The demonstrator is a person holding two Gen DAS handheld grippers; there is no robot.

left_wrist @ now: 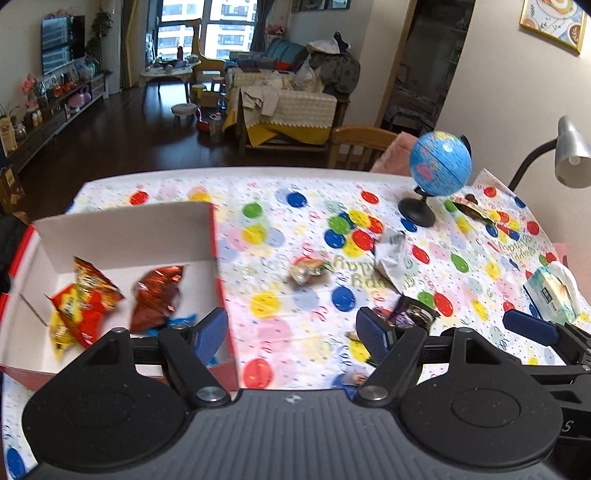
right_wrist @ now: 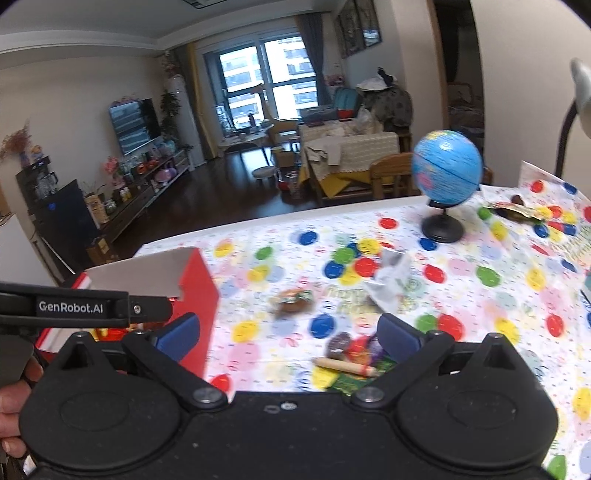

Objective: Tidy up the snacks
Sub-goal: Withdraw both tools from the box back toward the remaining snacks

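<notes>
Both my claws, left claw [left_wrist: 291, 330] and right claw [right_wrist: 288, 332], spread empty; box [left_wrist: 122, 236] at frame left collects packets, small snack [left_wrist: 308, 271] mid-worktop waits.

This is a home, an open living and dining room in an apartment. Behind the surface [left_wrist: 258, 192], covered with a party cloth of coloured balloons, there is a dark wood floor [left_wrist: 122, 147], a television [left_wrist: 61, 42] on a low cabinet [left_wrist: 55, 107], a sofa [left_wrist: 291, 99] piled with clothes and a big window [left_wrist: 207, 27] facing tall buildings. A small globe [left_wrist: 439, 162], a desk lamp [left_wrist: 570, 153] and a wooden chair [left_wrist: 358, 144] complete the domestic picture.
</notes>
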